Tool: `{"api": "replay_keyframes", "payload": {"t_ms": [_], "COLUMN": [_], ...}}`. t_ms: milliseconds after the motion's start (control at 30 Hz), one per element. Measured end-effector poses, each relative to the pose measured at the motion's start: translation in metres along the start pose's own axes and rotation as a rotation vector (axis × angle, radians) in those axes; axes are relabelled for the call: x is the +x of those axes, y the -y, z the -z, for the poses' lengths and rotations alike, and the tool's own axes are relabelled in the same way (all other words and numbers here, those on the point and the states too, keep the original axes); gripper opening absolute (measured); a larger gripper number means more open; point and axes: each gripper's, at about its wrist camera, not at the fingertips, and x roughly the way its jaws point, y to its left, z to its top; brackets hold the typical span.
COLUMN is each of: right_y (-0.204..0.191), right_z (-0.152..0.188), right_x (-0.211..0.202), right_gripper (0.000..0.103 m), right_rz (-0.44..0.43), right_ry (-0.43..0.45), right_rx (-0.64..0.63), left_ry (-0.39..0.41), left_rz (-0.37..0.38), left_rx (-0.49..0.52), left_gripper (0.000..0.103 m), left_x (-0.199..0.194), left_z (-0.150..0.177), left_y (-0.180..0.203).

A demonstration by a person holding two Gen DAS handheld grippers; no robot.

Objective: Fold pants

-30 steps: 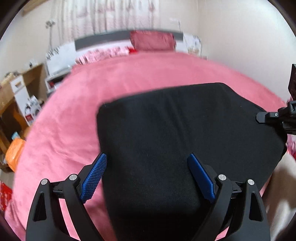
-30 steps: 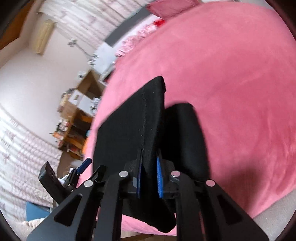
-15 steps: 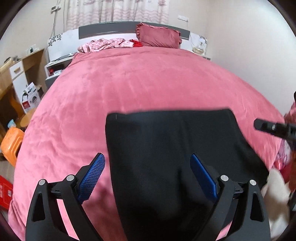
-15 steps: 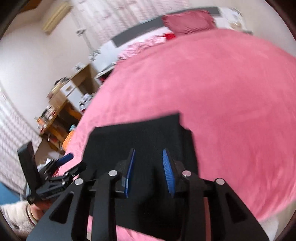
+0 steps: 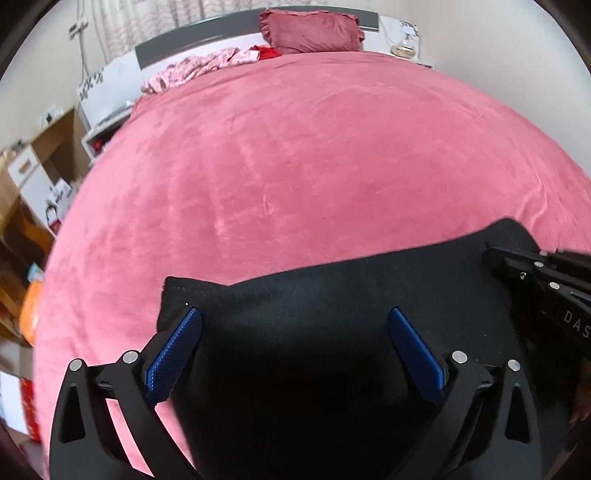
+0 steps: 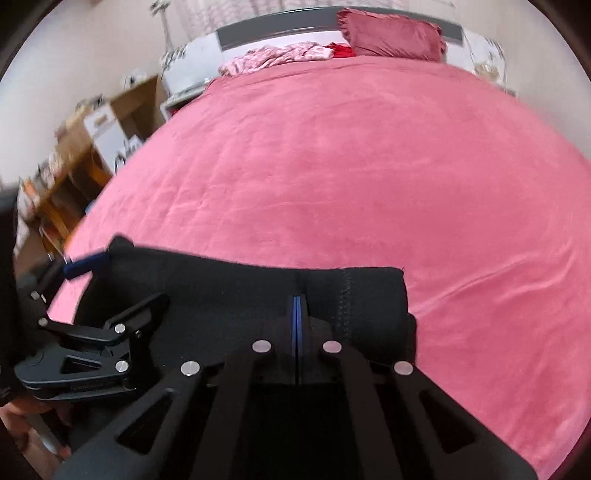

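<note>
The black pants (image 5: 332,280) lie folded into a flat rectangle on the pink bedspread (image 5: 314,166), near its front edge. My left gripper (image 5: 293,314) hovers over their left part; its jaws are opening wide, with nothing pinched between the blue pads (image 5: 177,350). My right gripper (image 6: 297,299) is over the right part of the pants (image 6: 221,280). Its pads are pressed together and I see no cloth between them. In the left wrist view the right gripper (image 5: 495,258) reaches in from the right. The right wrist view shows the left gripper (image 6: 114,284) at the left.
A dark pink pillow (image 6: 391,33) and crumpled pink clothes (image 6: 280,55) lie by the grey headboard (image 6: 277,26). Wooden shelves and boxes (image 6: 74,155) stand left of the bed. A person's hand (image 6: 22,413) holds the left gripper's handle.
A second ago the right gripper held a pants edge raised. It let go, the cloth settled flat, and the jaws shut again. Both grippers have drawn back toward the bed's front edge.
</note>
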Motion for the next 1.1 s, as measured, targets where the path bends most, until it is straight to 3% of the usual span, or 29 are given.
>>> {"api": "replay_keyframes", "payload": {"t_ms": [167,267,500,533,600,633,767,933,1000,1033,1100], "right_y": [0.0,0.004,0.0,-0.004,-0.011,-0.015,-0.026,-0.016,-0.011,-0.009,0.002], "right_z": [0.005,0.006,0.019,0.022,0.031,0.036,0.047,0.055,0.06,0.064,0.077], "right_x": [0.003,-0.003,-0.029,-0.034,-0.044,-0.05,-0.062,-0.072,-0.076,-0.076,-0.072], "right_gripper": [0.0,0.0,0.003,0.005,0.026,0.044,0.046,0.046,0.055,0.069,0.07], "right_rz": [0.025,-0.007,-0.03,-0.019,-0.023,-0.024,0.035,0.059,0.122,0.158,0.195], "right_ry": [0.057,0.078,0.158,0.169,0.179,0.186,0.184,0.164,0.151,0.14,0.083], "right_rx": [-0.021,-0.007,-0.003,-0.008,-0.018,-0.029,-0.097,-0.028,0.007,0.027,0.068], "left_ry": [0.017,0.034,0.095,0.106,0.109,0.11,0.104,0.066,0.056,0.05,0.042], "left_rz": [0.02,0.025,-0.014,-0.021,-0.022,-0.015,0.024,0.117,0.141,0.155,0.169], "left_rx": [-0.016,-0.019,-0.003,-0.006,-0.022,-0.045,-0.104,-0.187,-0.204,-0.219,-0.236], "left_gripper": [0.1,0.1,0.1,0.1,0.1,0.1,0.1,0.1,0.1,0.1,0.1], "left_x": [0.005,0.003,-0.02,-0.027,-0.034,-0.039,-0.052,-0.06,-0.062,-0.063,-0.064], "left_z": [0.002,0.004,0.017,0.022,0.03,0.037,0.059,0.085,0.091,0.096,0.103], "left_y": [-0.004,-0.006,-0.001,-0.002,-0.005,-0.008,-0.017,-0.031,-0.034,-0.036,-0.036]}}
